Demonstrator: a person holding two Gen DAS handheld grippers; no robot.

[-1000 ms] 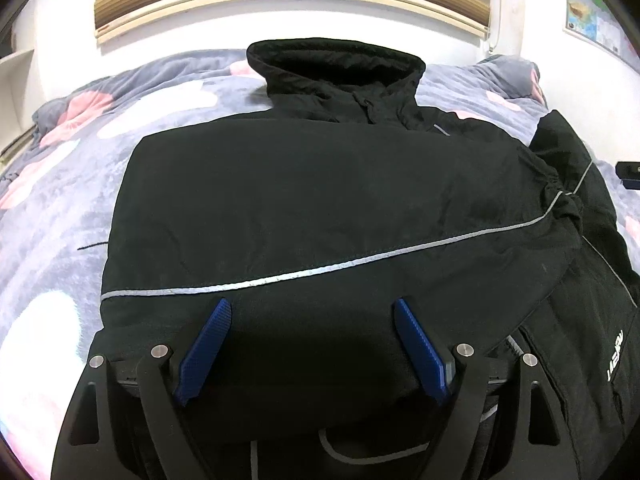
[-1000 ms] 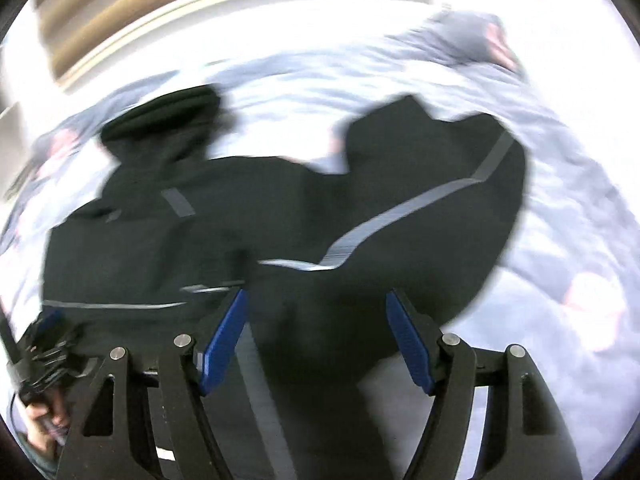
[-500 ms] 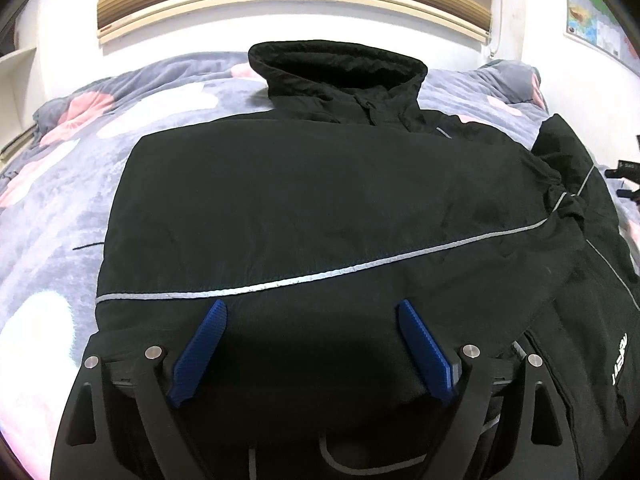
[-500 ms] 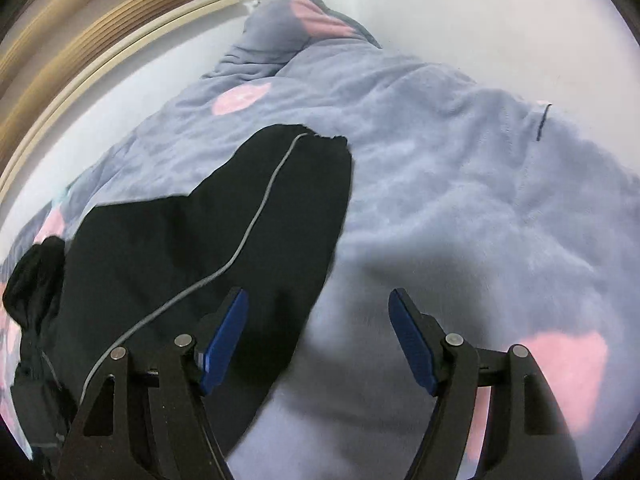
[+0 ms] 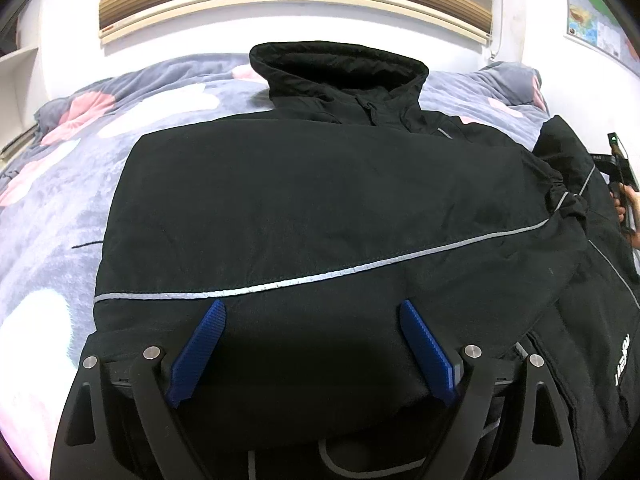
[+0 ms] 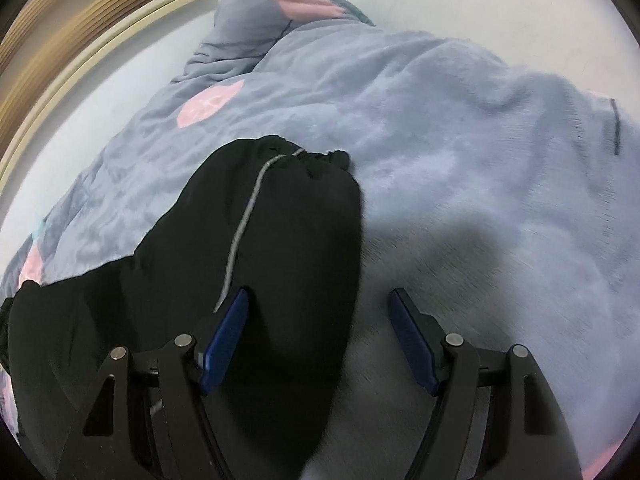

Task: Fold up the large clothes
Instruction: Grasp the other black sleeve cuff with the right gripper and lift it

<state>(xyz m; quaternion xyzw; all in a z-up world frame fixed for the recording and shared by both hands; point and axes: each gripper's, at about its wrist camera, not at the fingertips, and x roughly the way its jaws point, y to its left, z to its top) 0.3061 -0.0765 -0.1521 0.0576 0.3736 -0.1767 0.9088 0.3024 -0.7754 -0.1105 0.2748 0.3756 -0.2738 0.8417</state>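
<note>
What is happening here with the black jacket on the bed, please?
A person with a gripper in each hand is folding a black jacket on a blue blanket. One sleeve already lies folded across the body. The left gripper is open above the jacket's lower part and holds nothing. The right gripper is also open, over the other sleeve, which lies stretched out on the blanket, its cuff pointing away.
</note>
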